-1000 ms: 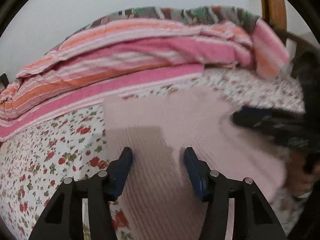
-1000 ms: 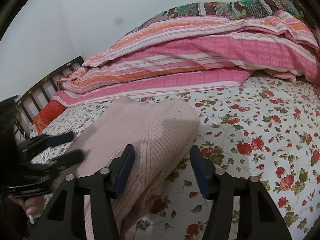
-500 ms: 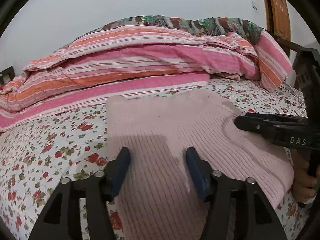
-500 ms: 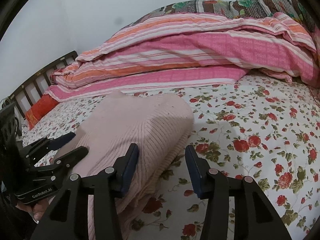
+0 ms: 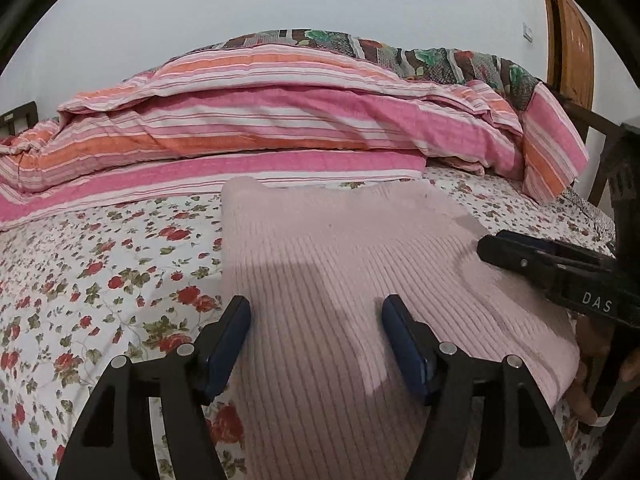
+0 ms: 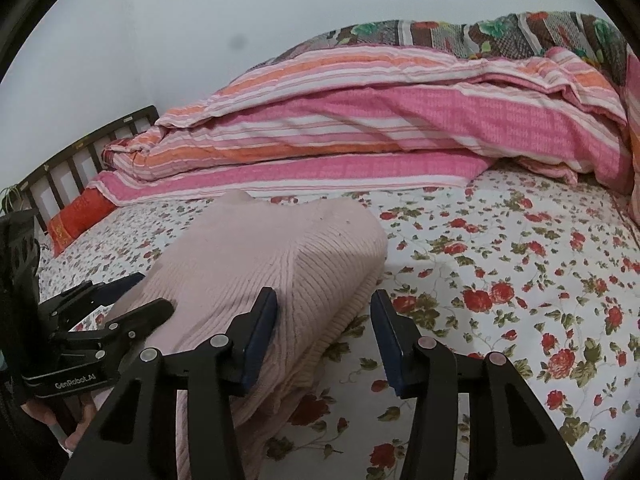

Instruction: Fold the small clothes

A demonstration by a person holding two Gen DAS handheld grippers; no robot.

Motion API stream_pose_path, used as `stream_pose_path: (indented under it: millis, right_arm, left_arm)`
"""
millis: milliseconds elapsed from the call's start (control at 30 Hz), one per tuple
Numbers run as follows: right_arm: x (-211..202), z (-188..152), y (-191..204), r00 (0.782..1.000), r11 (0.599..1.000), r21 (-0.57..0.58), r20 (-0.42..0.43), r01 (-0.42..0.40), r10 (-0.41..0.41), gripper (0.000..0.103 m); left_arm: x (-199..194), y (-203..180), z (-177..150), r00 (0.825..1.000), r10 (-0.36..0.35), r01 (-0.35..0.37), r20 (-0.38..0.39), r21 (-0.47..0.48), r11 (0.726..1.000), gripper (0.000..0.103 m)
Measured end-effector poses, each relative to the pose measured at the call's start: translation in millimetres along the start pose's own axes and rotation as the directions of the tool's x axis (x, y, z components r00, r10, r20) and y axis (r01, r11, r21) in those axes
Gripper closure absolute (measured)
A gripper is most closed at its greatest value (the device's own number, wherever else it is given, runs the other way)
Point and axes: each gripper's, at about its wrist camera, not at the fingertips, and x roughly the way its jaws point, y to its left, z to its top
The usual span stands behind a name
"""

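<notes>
A folded pale pink ribbed sweater [image 5: 340,264] lies flat on the floral bed sheet [image 5: 100,280]. My left gripper [image 5: 316,308] hovers over its near left part; the jaws are opening and the knit lies beneath them, unpinched. From the right wrist view the sweater [image 6: 260,256] is a thick folded stack, and my right gripper [image 6: 324,300] stands open at its near right edge, pads not pressing it. Each gripper shows in the other's view: the right gripper [image 5: 492,244] over the sweater's right side, the left gripper [image 6: 150,292] at its left side, held by a hand.
A rolled pink and orange striped duvet [image 5: 280,120] lies along the back of the bed against the wall. A dark slatted bed rail [image 6: 80,152] and an orange cushion [image 6: 76,216] are at far left. The floral sheet [image 6: 520,280] extends to the right of the sweater.
The left gripper's jaws have widened over the sweater and its view has rolled level and lost its blur. The right gripper has barely shifted.
</notes>
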Motion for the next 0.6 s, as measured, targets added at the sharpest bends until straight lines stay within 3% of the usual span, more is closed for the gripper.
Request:
stream_pose_path:
  millis: [600]
  right_arm:
    - [9.6, 0.9, -1.9, 0.998, 0.999, -0.006, -0.033, 0.045, -0.045, 0.053]
  left_arm:
    - [-0.6, 5.8, -7.0, 0.999, -0.036, 0.037, 0.039, -0.019, 0.999, 0.034]
